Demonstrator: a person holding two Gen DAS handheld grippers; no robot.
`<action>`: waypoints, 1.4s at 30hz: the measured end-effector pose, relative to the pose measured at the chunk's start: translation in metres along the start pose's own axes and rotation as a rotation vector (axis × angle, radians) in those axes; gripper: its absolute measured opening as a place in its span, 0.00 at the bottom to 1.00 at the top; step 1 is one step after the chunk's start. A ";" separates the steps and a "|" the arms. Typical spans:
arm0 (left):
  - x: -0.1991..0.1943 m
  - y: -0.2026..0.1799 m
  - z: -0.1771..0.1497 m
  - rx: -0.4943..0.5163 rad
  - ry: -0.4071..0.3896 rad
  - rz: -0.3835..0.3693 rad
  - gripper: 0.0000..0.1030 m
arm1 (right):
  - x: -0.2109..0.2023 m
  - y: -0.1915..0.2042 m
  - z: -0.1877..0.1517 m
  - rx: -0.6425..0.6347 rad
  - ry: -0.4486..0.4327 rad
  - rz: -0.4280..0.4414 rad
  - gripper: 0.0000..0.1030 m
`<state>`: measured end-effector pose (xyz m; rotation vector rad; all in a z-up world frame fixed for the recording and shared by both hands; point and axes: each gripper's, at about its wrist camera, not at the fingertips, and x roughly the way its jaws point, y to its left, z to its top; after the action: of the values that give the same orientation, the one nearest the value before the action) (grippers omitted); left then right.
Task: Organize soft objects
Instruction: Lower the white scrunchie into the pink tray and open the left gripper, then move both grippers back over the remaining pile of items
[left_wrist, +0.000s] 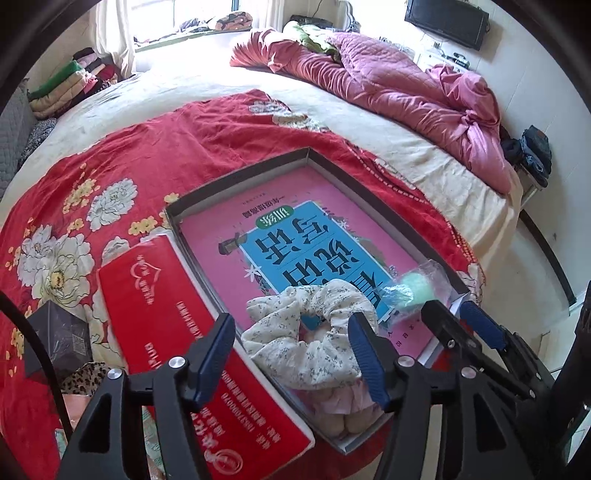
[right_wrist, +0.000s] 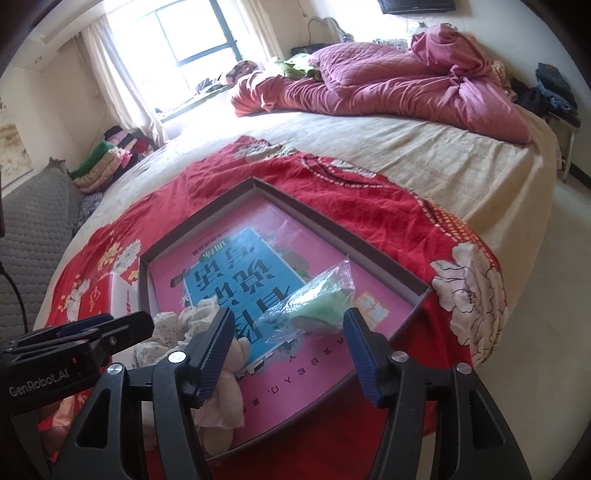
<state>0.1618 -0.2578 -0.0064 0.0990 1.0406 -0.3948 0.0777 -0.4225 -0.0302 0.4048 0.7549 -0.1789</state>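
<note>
A shallow grey box (left_wrist: 236, 177) lies on a red floral cloth (left_wrist: 129, 147) and holds a pink and blue book (left_wrist: 295, 236). In its near corner, a cream floral scrunchie (left_wrist: 295, 332) rests on pale pink and beige soft things (left_wrist: 340, 410). My left gripper (left_wrist: 290, 354) is open around the scrunchie, its right pad at the scrunchie's edge and its left pad apart from it. A green soft thing in a clear bag (right_wrist: 314, 299) lies on the book, between and just beyond the fingertips of my open right gripper (right_wrist: 290, 350).
A red flat packet (left_wrist: 177, 332) lies along the box's left side. A small black box (left_wrist: 62, 336) and leopard-print fabric (left_wrist: 85, 376) sit further left. A rumpled pink quilt (left_wrist: 406, 85) covers the bed's far side. Folded clothes (left_wrist: 66, 85) are stacked by the window.
</note>
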 end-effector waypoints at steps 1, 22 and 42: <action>-0.003 0.001 0.000 0.001 -0.005 0.000 0.63 | -0.003 0.001 0.001 0.002 -0.007 0.001 0.67; -0.058 0.027 -0.021 -0.042 -0.080 0.011 0.71 | -0.037 0.037 0.005 -0.048 -0.064 -0.053 0.76; -0.106 0.055 -0.041 -0.081 -0.120 0.082 0.72 | -0.079 0.072 0.008 -0.082 -0.102 -0.034 0.76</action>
<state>0.1013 -0.1677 0.0580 0.0442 0.9298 -0.2807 0.0480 -0.3595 0.0508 0.3030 0.6667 -0.1986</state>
